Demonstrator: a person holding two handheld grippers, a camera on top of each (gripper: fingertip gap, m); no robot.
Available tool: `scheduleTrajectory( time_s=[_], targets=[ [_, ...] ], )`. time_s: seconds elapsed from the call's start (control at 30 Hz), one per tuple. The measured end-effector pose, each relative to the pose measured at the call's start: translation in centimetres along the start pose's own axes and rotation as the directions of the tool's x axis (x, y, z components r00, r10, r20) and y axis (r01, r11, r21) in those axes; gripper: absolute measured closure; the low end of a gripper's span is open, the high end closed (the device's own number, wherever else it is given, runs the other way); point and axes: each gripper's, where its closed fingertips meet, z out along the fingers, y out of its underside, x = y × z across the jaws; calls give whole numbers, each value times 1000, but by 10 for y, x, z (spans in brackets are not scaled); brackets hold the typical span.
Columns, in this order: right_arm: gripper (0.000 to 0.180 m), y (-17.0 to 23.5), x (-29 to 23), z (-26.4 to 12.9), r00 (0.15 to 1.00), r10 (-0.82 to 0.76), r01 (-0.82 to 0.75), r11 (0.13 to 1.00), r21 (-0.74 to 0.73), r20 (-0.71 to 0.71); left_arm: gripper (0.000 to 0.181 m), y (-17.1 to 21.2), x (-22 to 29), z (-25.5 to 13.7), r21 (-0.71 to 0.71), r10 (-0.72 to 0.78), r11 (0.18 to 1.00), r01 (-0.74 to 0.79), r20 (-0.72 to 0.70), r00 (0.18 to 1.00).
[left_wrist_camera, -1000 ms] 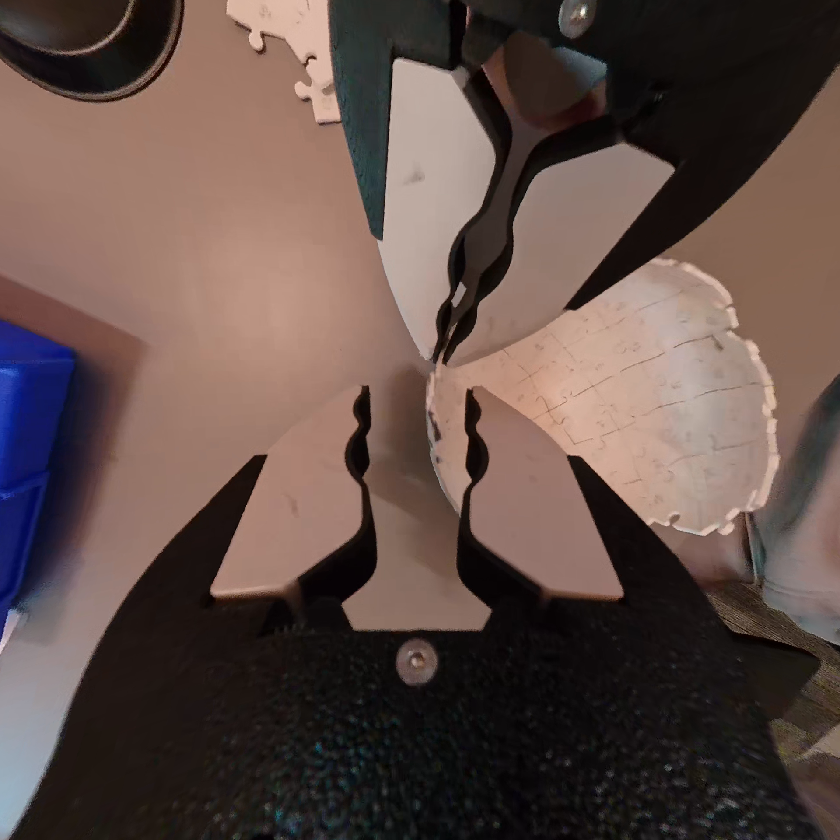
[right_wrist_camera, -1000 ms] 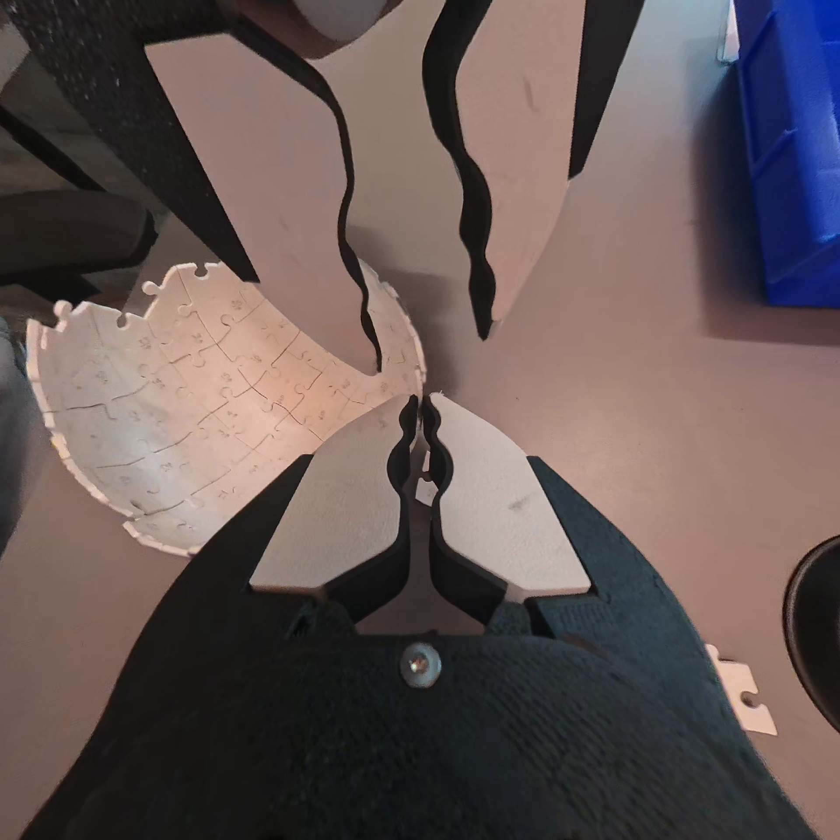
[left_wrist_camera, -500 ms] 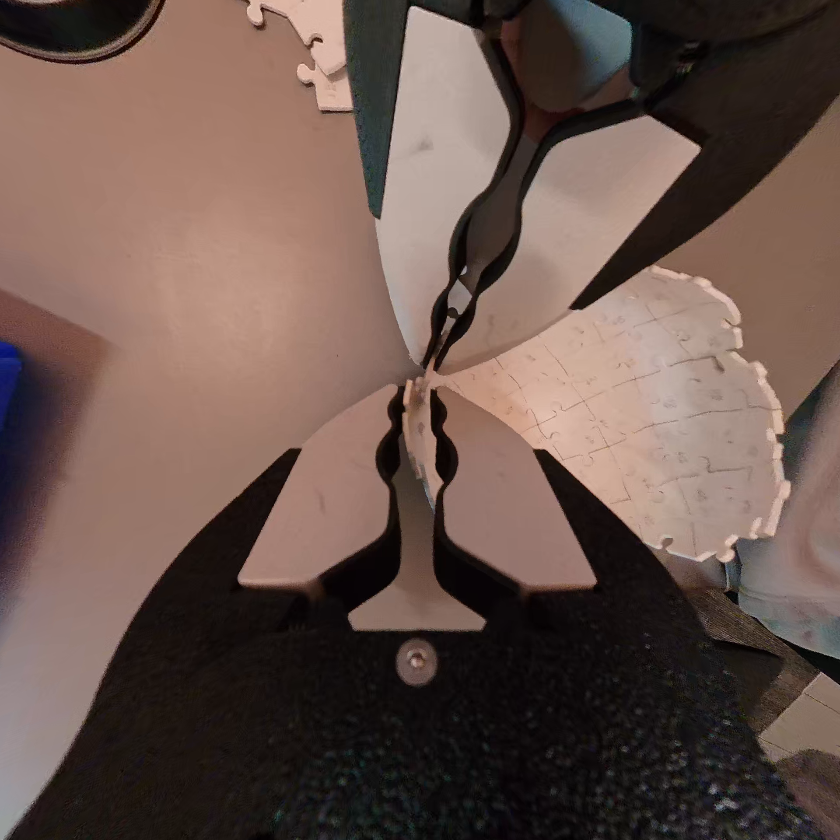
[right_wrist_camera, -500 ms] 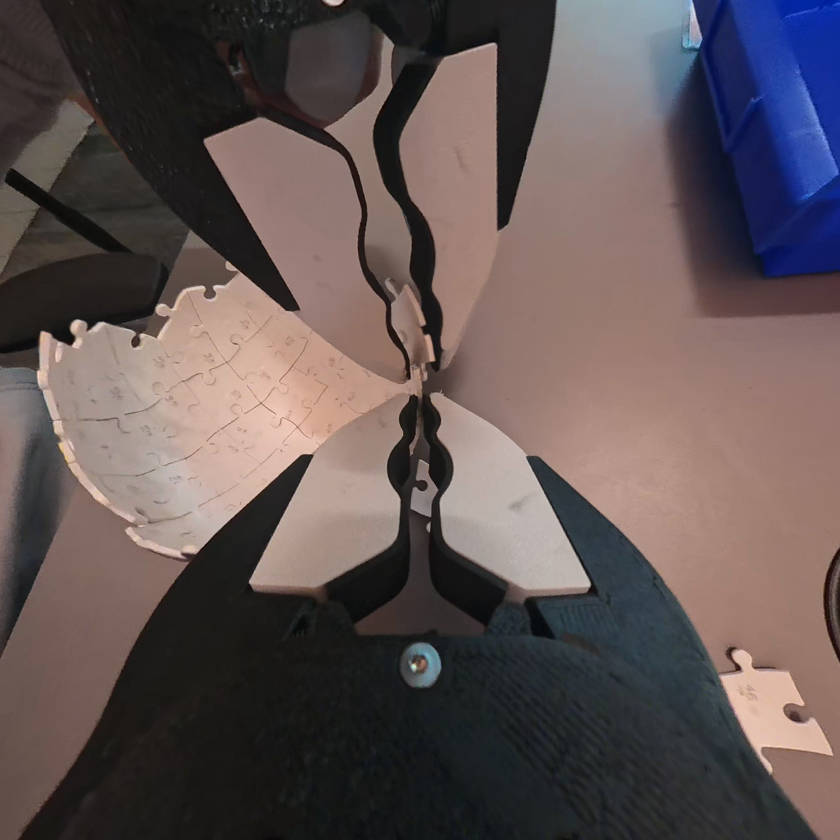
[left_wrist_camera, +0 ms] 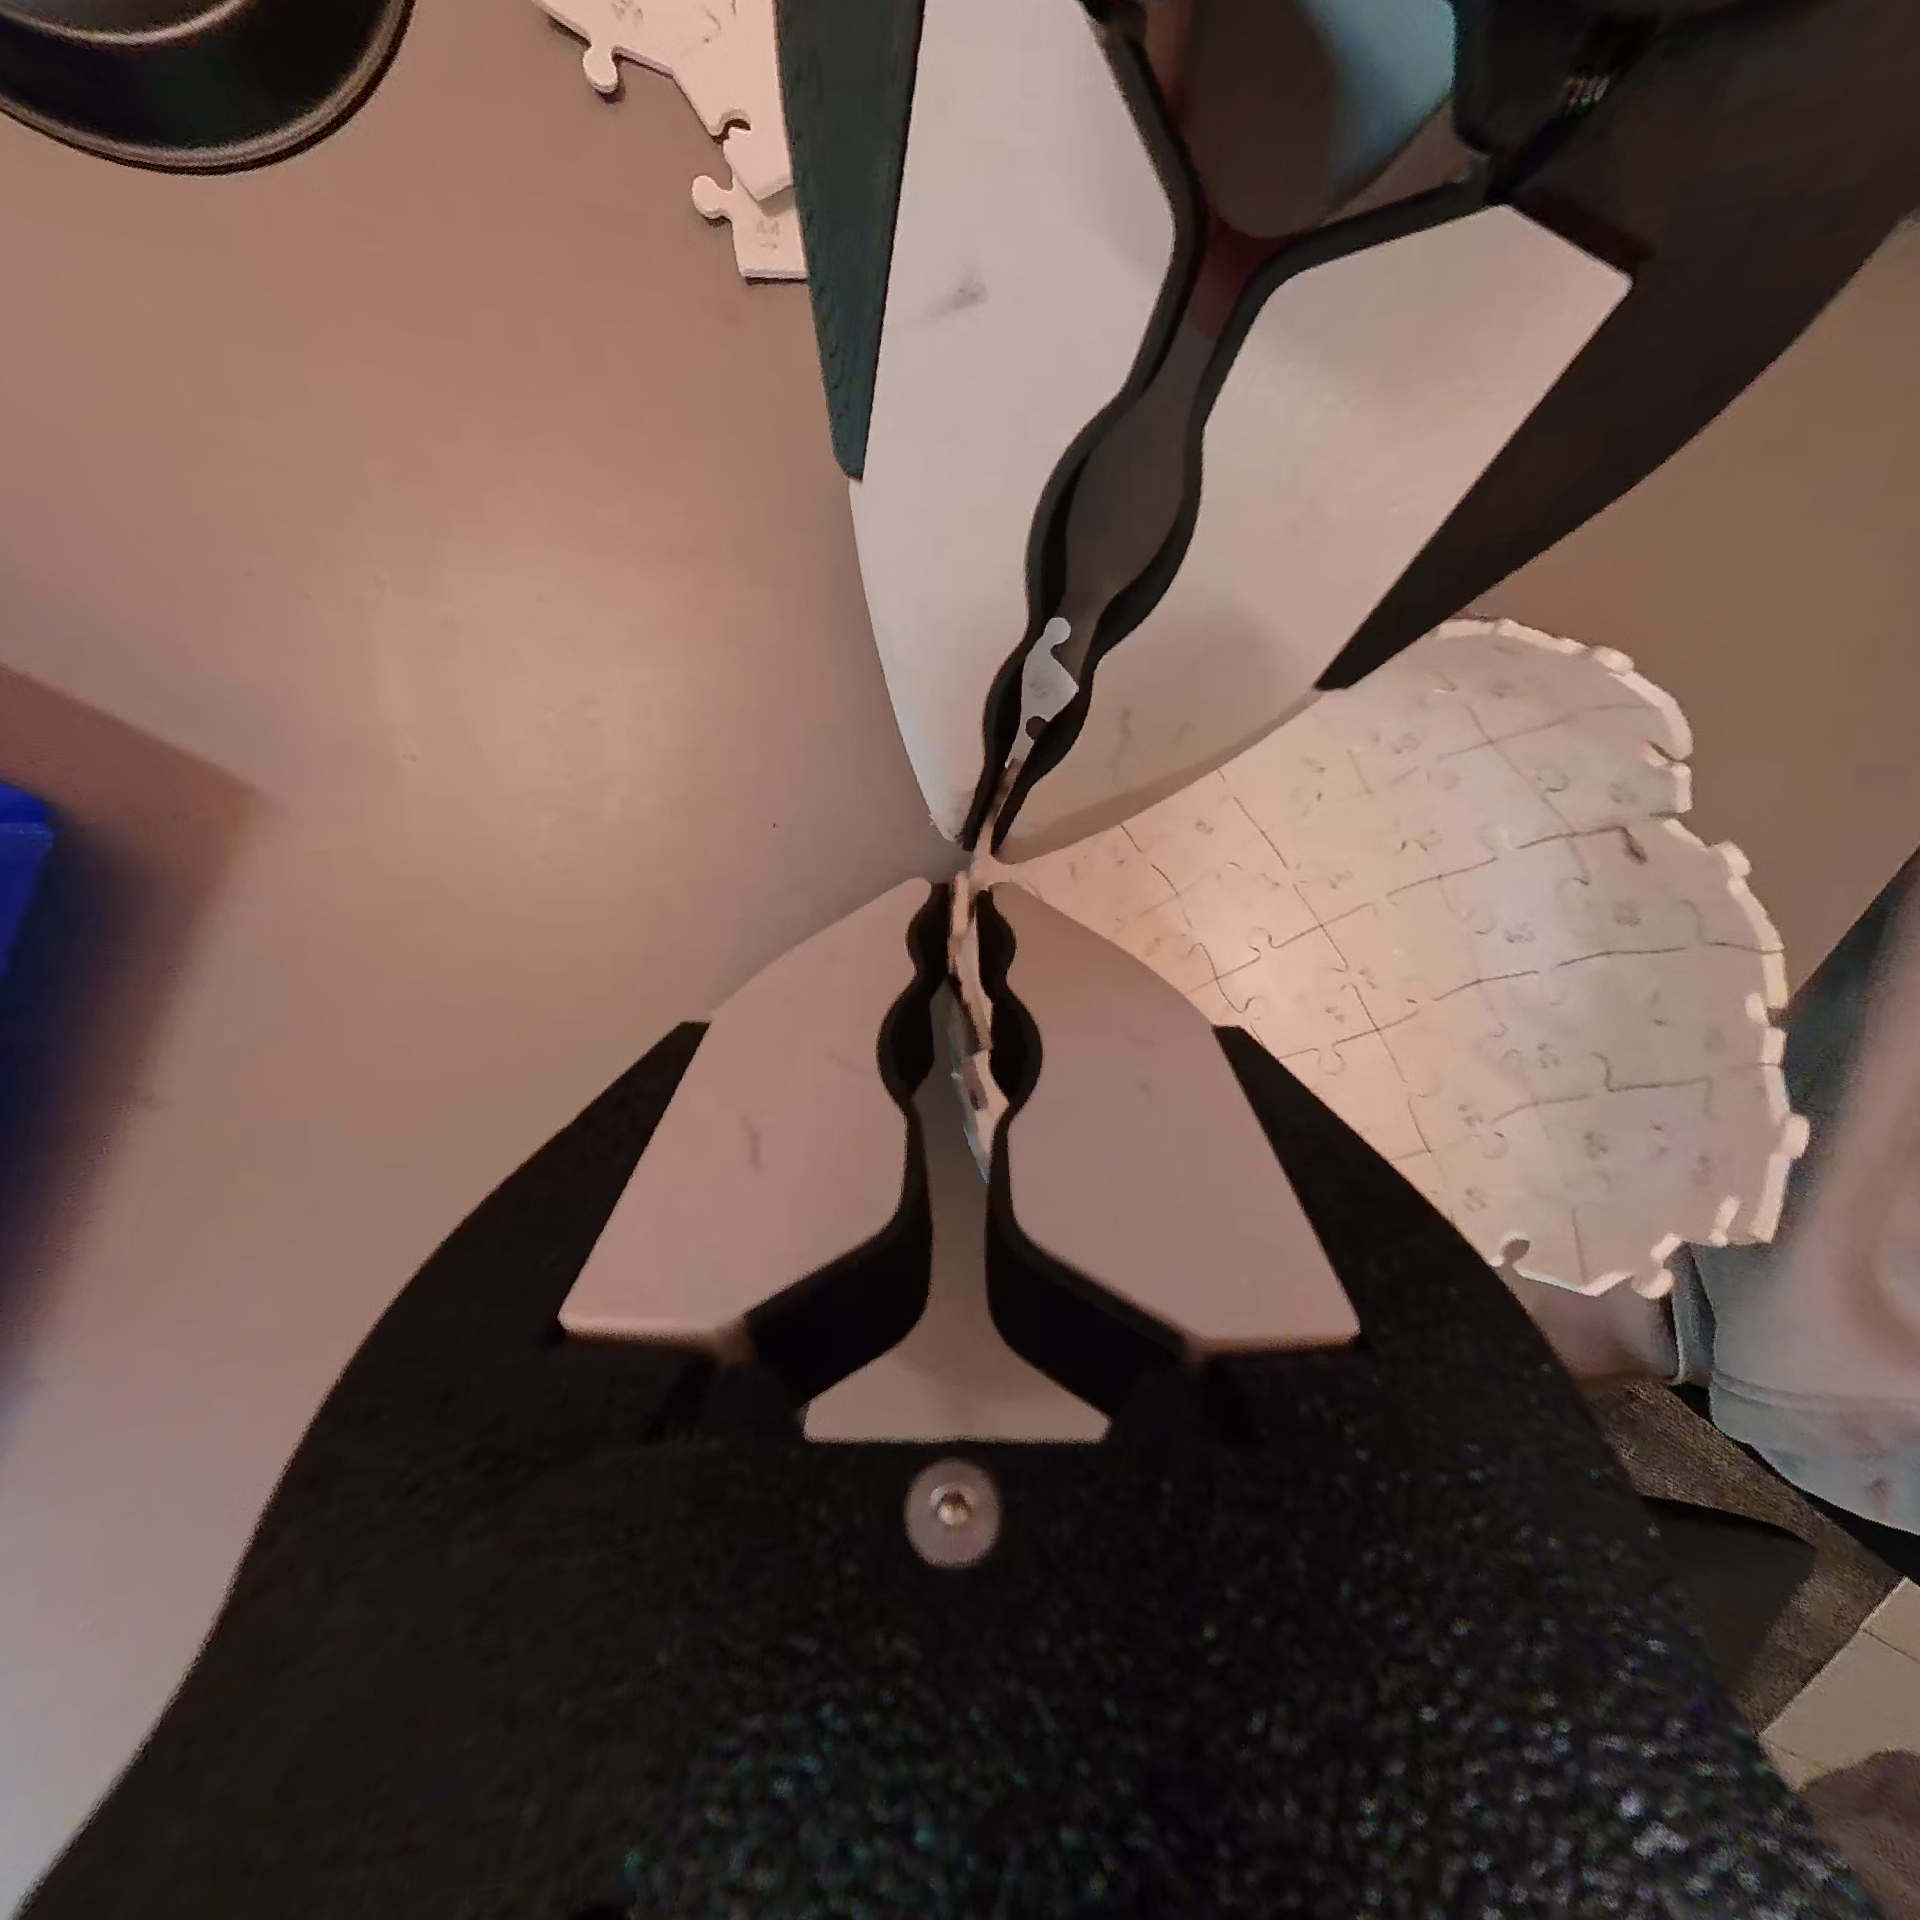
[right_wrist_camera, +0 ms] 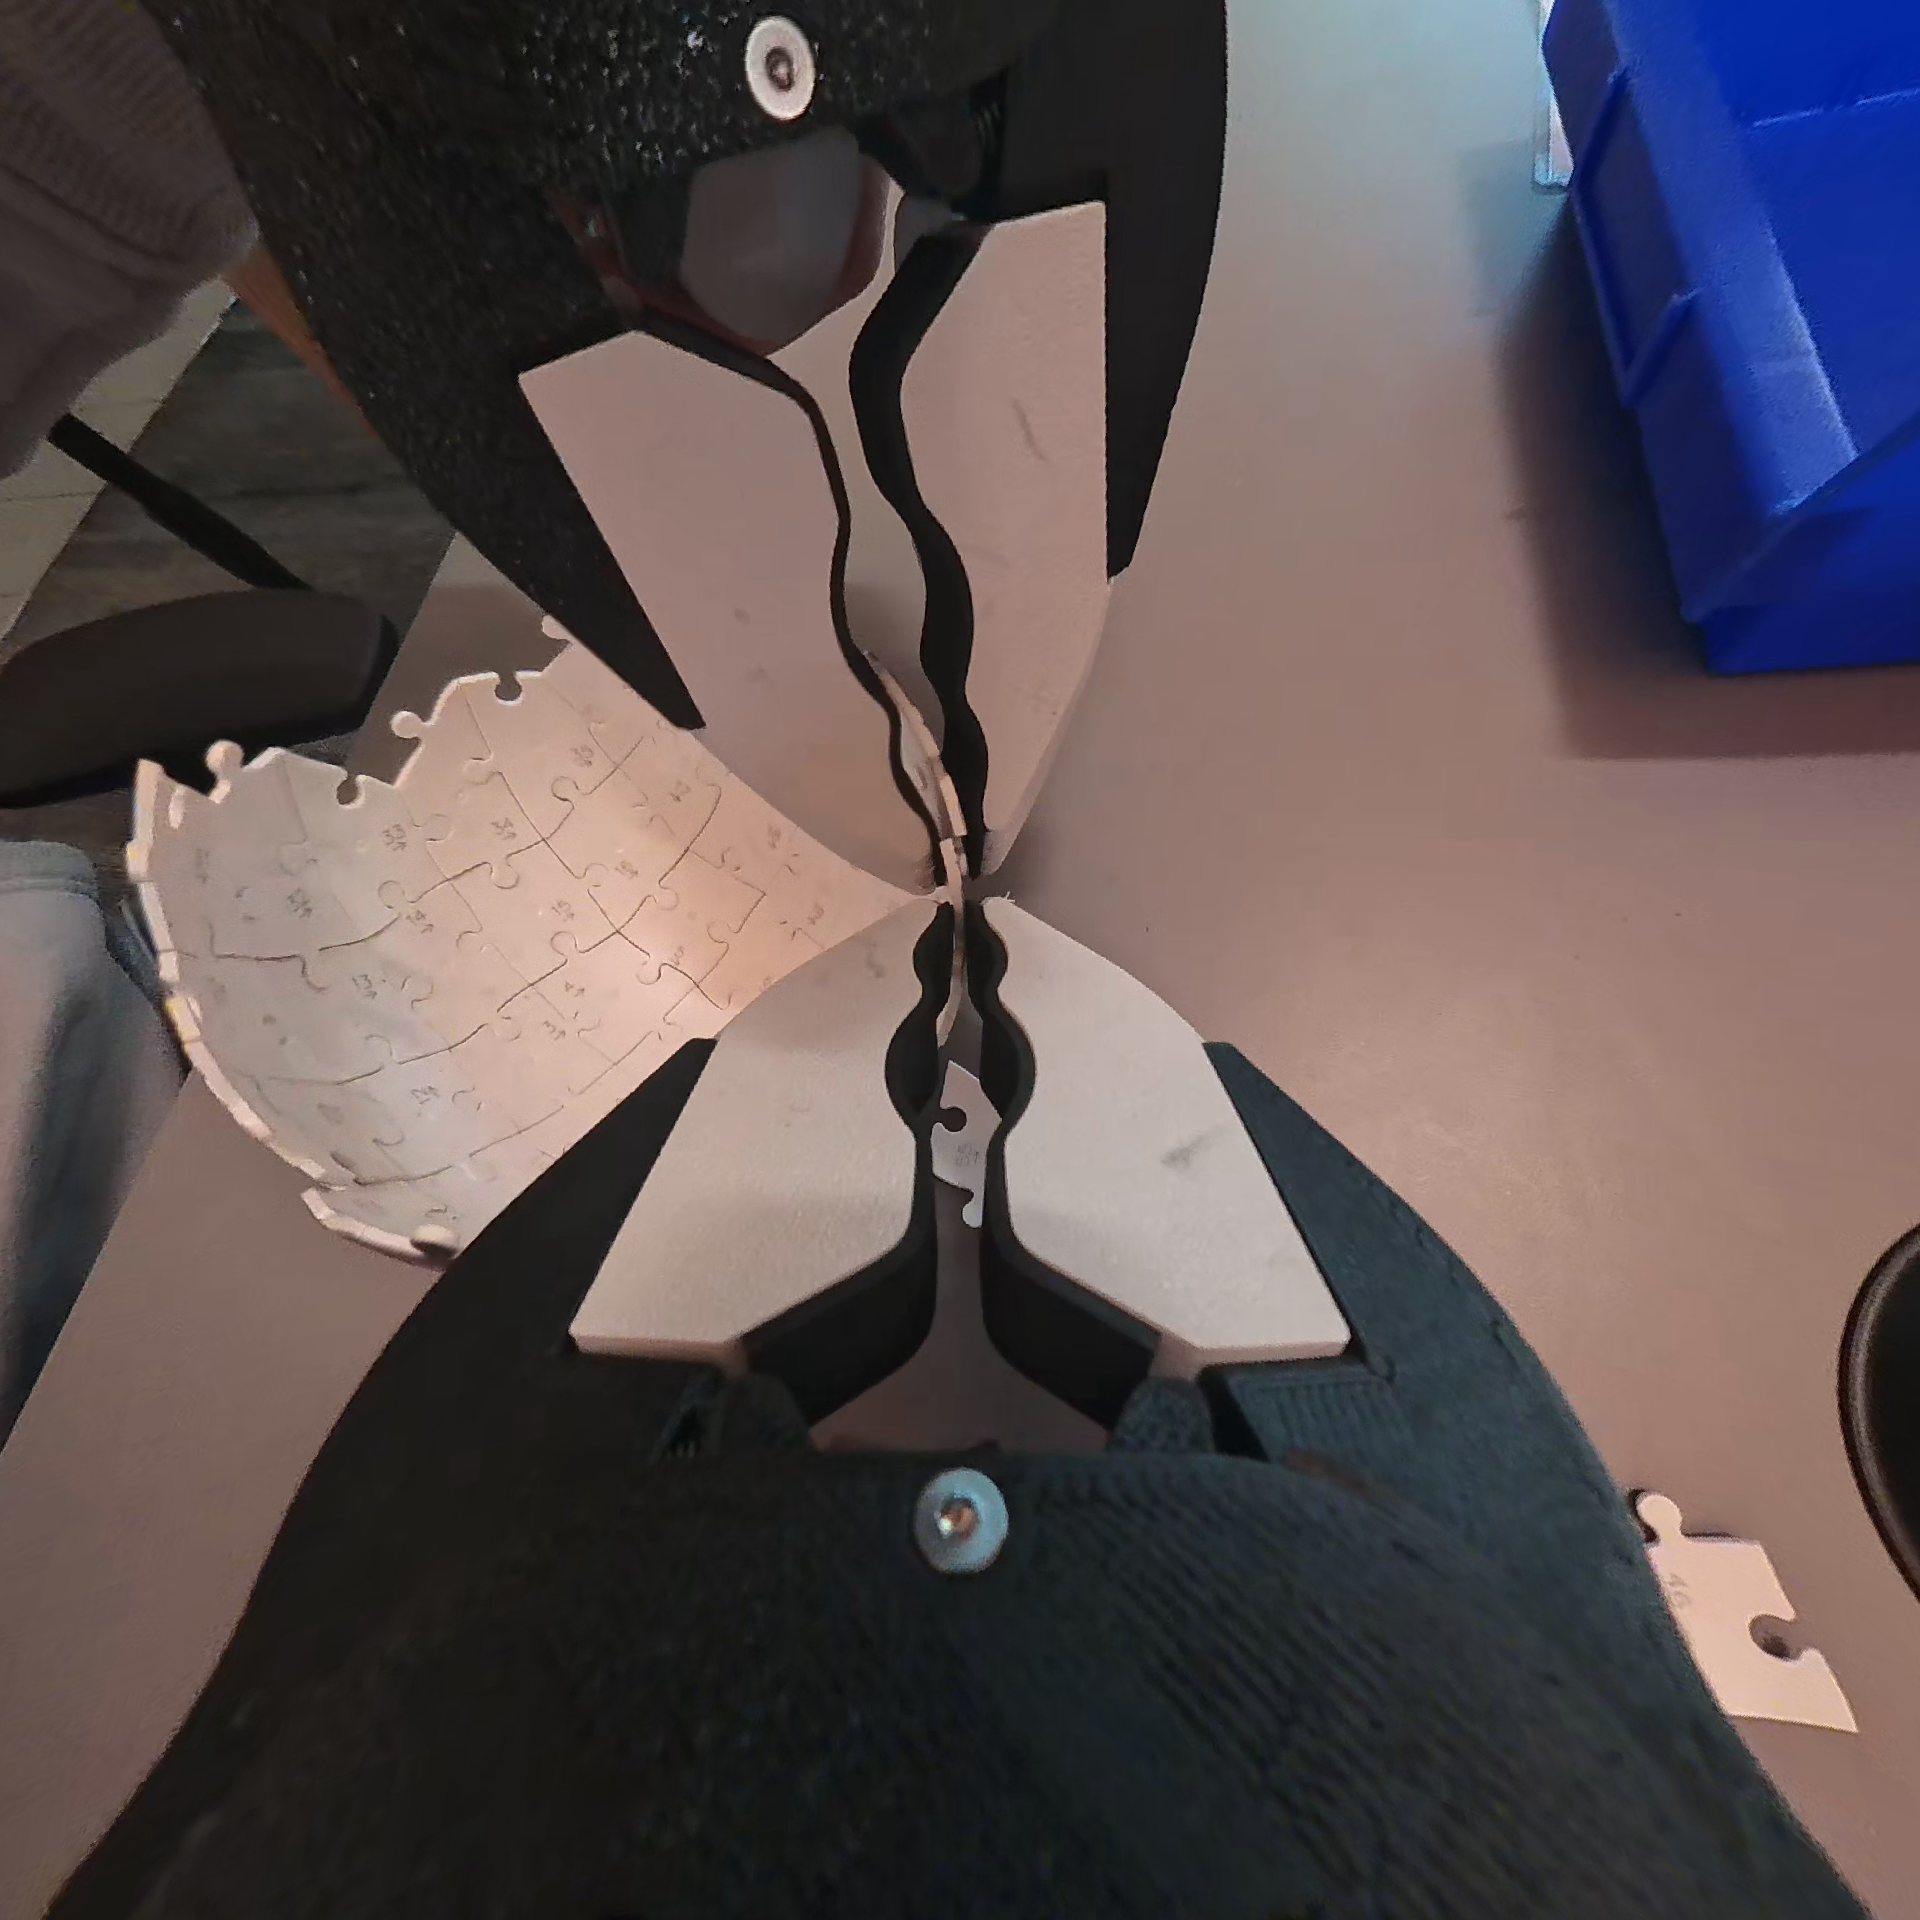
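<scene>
The two grippers meet tip to tip above a beige table (left_wrist_camera: pixel 436 582). The left gripper (left_wrist_camera: pixel 964 899) has its fingers pressed together on the rim of a curved white puzzle shell (left_wrist_camera: pixel 1475 935), a half-built dome of interlocked pieces that bulges away toward three o'clock in the left wrist view. In the right wrist view the same shell (right_wrist_camera: pixel 436 935) spreads toward nine o'clock, with its jagged, knobbed edge uppermost.

The right gripper (right_wrist_camera: pixel 961 914) is clamped on a single white puzzle piece (right_wrist_camera: pixel 961 1132), whose tab shows in the gap between the fingers. From the left wrist view that piece (left_wrist_camera: pixel 1047 675) sits at twelve o'clock, pinched near the fingertips, its end touching the shell's rim right where the left gripper holds it.

On the table, a loose puzzle piece (right_wrist_camera: pixel 1745 1631) lies at four o'clock in the right wrist view, near a dark round object (right_wrist_camera: pixel 1886 1392) at the frame's edge. A blue bin (right_wrist_camera: pixel 1756 312) stands at two o'clock. In the left wrist view more loose white pieces (left_wrist_camera: pixel 717 114) lie at eleven o'clock.
</scene>
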Motion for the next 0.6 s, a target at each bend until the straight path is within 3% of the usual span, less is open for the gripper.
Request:
scheduleTrajectory(
  time_s=[0.03, 0.6],
  targets=[
    [178, 0, 0, 0, 1000, -3, 3, 1000, 2, 0, 176, 0, 0, 0, 1, 0, 1000, 0, -2, 1000],
    [172, 7, 4, 1, 1000, -5, 5, 1000, -24, 10, 177, -4, -2, -1, 4, 24, 1000, -24, 41, 999]
  ],
)
